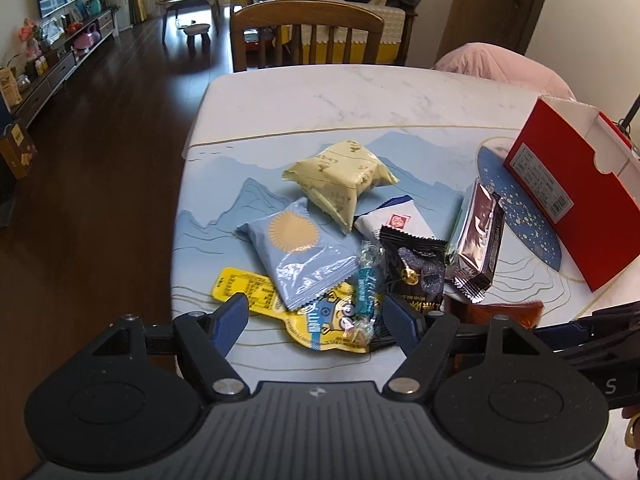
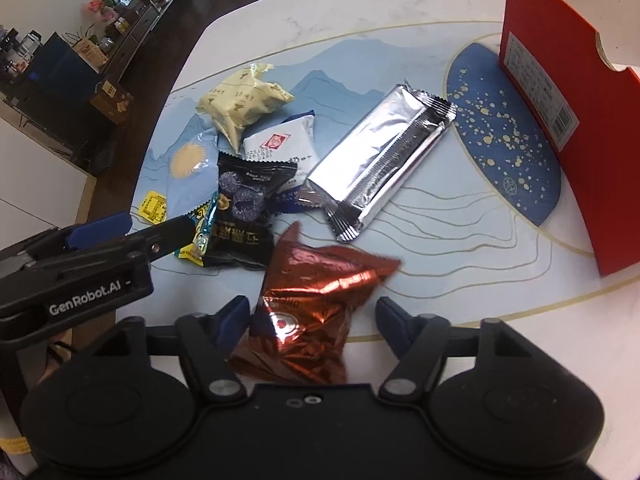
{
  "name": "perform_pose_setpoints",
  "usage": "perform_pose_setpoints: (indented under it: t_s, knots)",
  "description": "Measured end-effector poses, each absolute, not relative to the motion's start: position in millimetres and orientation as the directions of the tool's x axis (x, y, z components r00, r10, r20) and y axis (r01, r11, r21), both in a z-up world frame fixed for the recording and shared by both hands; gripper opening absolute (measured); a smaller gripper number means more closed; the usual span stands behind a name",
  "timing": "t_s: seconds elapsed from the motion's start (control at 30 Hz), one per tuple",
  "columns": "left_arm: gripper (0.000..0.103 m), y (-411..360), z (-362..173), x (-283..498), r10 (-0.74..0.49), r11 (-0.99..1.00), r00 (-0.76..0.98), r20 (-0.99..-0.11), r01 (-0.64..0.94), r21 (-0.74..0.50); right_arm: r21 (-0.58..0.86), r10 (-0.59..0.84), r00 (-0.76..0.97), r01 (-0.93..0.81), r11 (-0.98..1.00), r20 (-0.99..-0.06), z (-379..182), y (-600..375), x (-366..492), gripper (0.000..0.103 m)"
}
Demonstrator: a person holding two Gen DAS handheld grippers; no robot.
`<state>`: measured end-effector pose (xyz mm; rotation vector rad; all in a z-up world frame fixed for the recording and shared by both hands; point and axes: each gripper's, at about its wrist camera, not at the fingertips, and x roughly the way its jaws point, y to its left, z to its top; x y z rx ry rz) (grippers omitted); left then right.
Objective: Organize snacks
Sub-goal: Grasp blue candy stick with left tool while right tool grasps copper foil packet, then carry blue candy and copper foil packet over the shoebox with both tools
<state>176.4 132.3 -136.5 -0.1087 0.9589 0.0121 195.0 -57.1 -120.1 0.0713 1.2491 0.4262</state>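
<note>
Your right gripper [image 2: 310, 312] spread around crinkled copper-red foil snack packet [image 2: 308, 312], pads not pressing (red cardboard box [image 2: 560, 92] far right, likely destination); left gripper [image 1: 316, 316] spread over yellow cartoon pouch [image 1: 320, 320].

Two wrist fisheyes, steeply downward and close over one snack pile [image 1: 360, 240], shared red box [image 2: 580, 100] beside

Wooden chair [image 1: 306, 34] stands behind the marble table [image 1: 320, 96]; TV cabinet [image 1: 60, 64] far left of the table.
</note>
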Motion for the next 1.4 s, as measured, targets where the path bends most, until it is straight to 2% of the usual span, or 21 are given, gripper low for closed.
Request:
perform_pose_setpoints:
  t_s: [0.03, 0.1, 0.13, 0.27, 0.4, 0.67, 0.73, 0.77, 0.9, 1.13, 1.4]
  knots:
    - [0.072, 131.0, -137.3, 178.1, -0.042, 0.995, 0.574, -0.818, -0.054, -0.089, 0.288, 0.357, 0.241, -0.277, 0.917, -0.903, -120.4, -58.8, 195.6, 0.060]
    - [0.063, 128.7, -139.7, 181.9, -0.048, 0.995, 0.564, -0.824, -0.049, -0.091, 0.299, 0.368, 0.234, -0.285, 0.911, -0.900, -119.8, -62.3, 195.5, 0.055]
    - [0.062, 127.7, -141.0, 183.6, -0.051, 0.994, 0.561, -0.826, -0.048, -0.094, 0.296, 0.366, 0.236, -0.286, 0.911, -0.900, -119.6, -63.7, 195.5, 0.053]
    - [0.047, 124.3, -146.2, 189.6, -0.070, 0.993, 0.544, -0.836, -0.039, -0.108, 0.309, 0.378, 0.234, -0.283, 0.908, -0.896, -120.1, -70.6, 196.4, 0.051]
    - [0.038, 119.0, -150.8, 195.0, -0.074, 0.994, 0.531, -0.844, -0.032, -0.108, 0.307, 0.378, 0.241, -0.285, 0.908, -0.894, -119.7, -74.8, 196.1, 0.050]
    - [0.032, 103.3, -154.0, 202.3, -0.072, 0.996, 0.527, -0.847, -0.012, -0.092, 0.308, 0.379, 0.254, -0.277, 0.910, -0.890, -118.4, -83.2, 197.1, 0.048]
    - [0.023, 102.2, -153.7, 202.9, -0.076, 0.995, 0.527, -0.847, -0.010, -0.096, 0.308, 0.379, 0.258, -0.275, 0.911, -0.889, -118.1, -84.5, 197.0, 0.048]
    - [0.012, 101.5, -153.6, 202.7, -0.082, 0.995, 0.528, -0.846, -0.006, -0.100, 0.308, 0.379, 0.261, -0.275, 0.911, -0.888, -117.9, -85.0, 196.9, 0.048]
    - [0.011, 100.7, -153.8, 201.7, -0.077, 0.995, 0.526, -0.847, -0.017, -0.101, 0.307, 0.381, 0.274, -0.276, 0.911, -0.883, -116.6, -87.2, 196.2, 0.046]
    - [0.011, 103.0, -149.0, 197.4, -0.086, 0.989, 0.524, -0.847, -0.056, -0.135, 0.287, 0.374, 0.297, -0.297, 0.911, -0.879, -110.8, -92.7, 191.7, 0.038]
    - [0.011, 105.1, -132.4, 183.0, -0.076, 0.983, 0.531, -0.844, -0.102, -0.153, 0.295, 0.394, 0.307, -0.320, 0.900, -0.867, -92.1, -111.9, 182.2, 0.037]
